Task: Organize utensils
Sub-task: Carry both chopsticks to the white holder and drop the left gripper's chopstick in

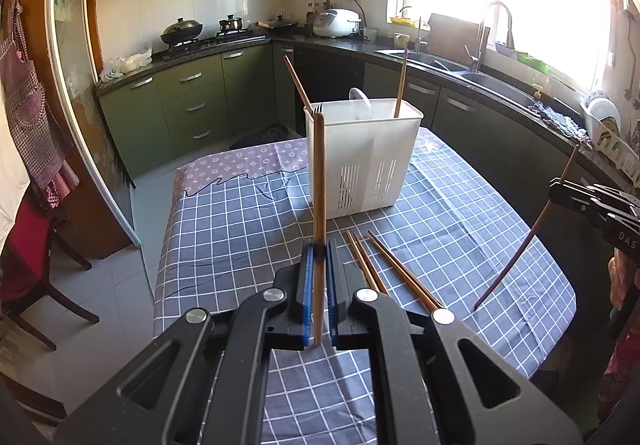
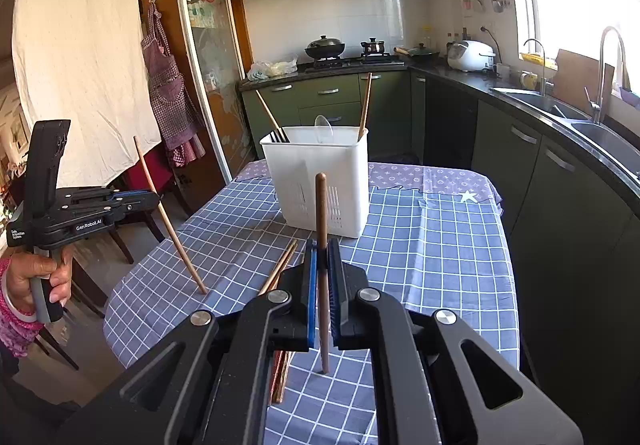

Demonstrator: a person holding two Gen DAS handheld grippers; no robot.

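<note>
Slim round wooden chopstick (image 1: 319, 181), upright

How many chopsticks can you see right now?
7: one in the left gripper, one in the right gripper, two standing in the holder, three lying on the table. More may be hidden inside the holder.

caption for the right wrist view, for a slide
Right tool holds a chopstick upright before the white utensil holder.

Two wrist views, near, sharing caddy (image 1: 362, 155)
</note>
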